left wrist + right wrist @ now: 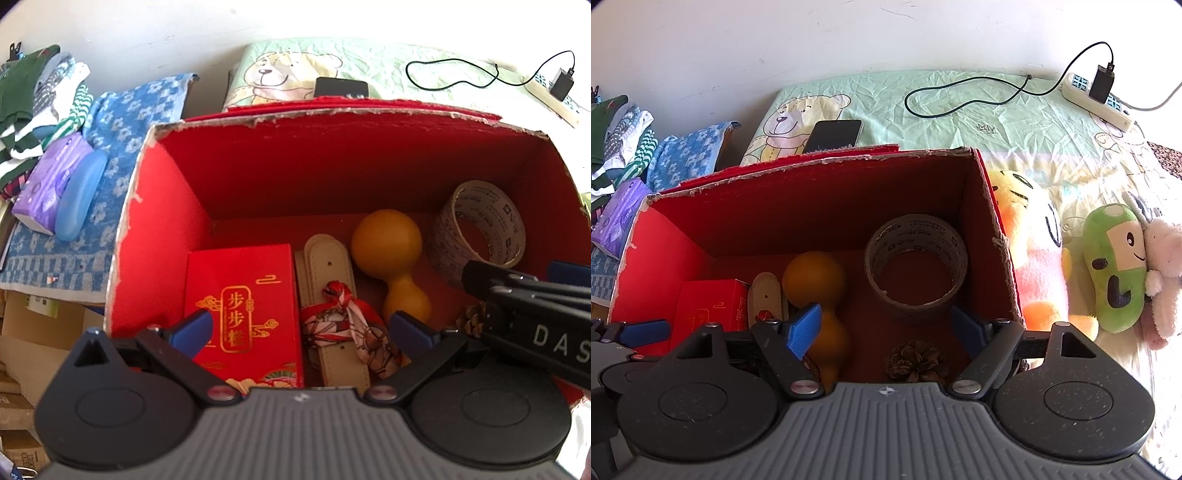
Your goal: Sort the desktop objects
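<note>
Hovering side by side over the open red box [991, 221], both tools have their blue pads spread wide with nothing between them. The left gripper [301, 328] hangs above the small red packet [242, 306] and the pale strap [328, 266], which lie flat along the near-left floor of the box, a knotted cloth bundle [351, 325] resting on the strap. The right gripper [886, 328] is just beside it, over the pine cone [918, 360] at 6 o'clock in its view. The gourd [814, 280] lies at about 10 o'clock from the cone, and the tape roll [916, 266] stands at 12, against the right wall, likely put there so it won't roll. Everything seems packed low and close to make room. Outside, the plush toys [1115, 266] wait on the bed at 3 o'clock, and the phone [834, 134] sits beyond the far rim; those look like the next candidates, I'd guess.
</note>
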{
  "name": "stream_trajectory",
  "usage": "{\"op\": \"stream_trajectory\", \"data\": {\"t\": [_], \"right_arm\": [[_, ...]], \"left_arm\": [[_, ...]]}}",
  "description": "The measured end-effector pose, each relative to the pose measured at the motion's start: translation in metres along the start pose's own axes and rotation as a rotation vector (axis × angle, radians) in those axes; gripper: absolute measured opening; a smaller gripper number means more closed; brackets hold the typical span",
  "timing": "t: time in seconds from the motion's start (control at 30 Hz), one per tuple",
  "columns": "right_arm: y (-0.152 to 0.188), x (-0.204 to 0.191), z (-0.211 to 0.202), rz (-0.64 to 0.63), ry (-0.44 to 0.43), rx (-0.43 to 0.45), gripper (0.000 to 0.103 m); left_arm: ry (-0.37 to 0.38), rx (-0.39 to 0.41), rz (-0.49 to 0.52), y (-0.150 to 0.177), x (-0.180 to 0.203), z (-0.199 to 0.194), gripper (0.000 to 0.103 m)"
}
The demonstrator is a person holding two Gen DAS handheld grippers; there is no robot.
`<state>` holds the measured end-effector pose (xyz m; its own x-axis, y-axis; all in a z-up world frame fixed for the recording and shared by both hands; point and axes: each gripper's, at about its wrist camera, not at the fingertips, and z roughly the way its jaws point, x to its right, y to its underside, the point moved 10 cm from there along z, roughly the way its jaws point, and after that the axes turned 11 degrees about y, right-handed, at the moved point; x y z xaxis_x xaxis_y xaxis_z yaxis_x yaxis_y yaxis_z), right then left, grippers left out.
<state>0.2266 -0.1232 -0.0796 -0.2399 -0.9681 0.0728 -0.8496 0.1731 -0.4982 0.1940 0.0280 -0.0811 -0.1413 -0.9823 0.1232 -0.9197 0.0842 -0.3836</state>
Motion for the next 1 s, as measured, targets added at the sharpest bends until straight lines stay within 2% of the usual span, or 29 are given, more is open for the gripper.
{"op": "stream_trajectory", "data": {"t": [0.3, 1.0], "right_arm": [[-0.001, -0.001, 0.0, 0.01, 0.004, -0.009, 0.079], [-0.009, -0.005, -0.006, 0.021, -0.003, -0.013, 0.074]], "left_arm": [[-0.024, -0.013, -0.001, -0.003, -0.003, 0.002, 0.102], [-0.047, 0.018, -0.013, -0.013, -0.006, -0.01, 0.102]]}}
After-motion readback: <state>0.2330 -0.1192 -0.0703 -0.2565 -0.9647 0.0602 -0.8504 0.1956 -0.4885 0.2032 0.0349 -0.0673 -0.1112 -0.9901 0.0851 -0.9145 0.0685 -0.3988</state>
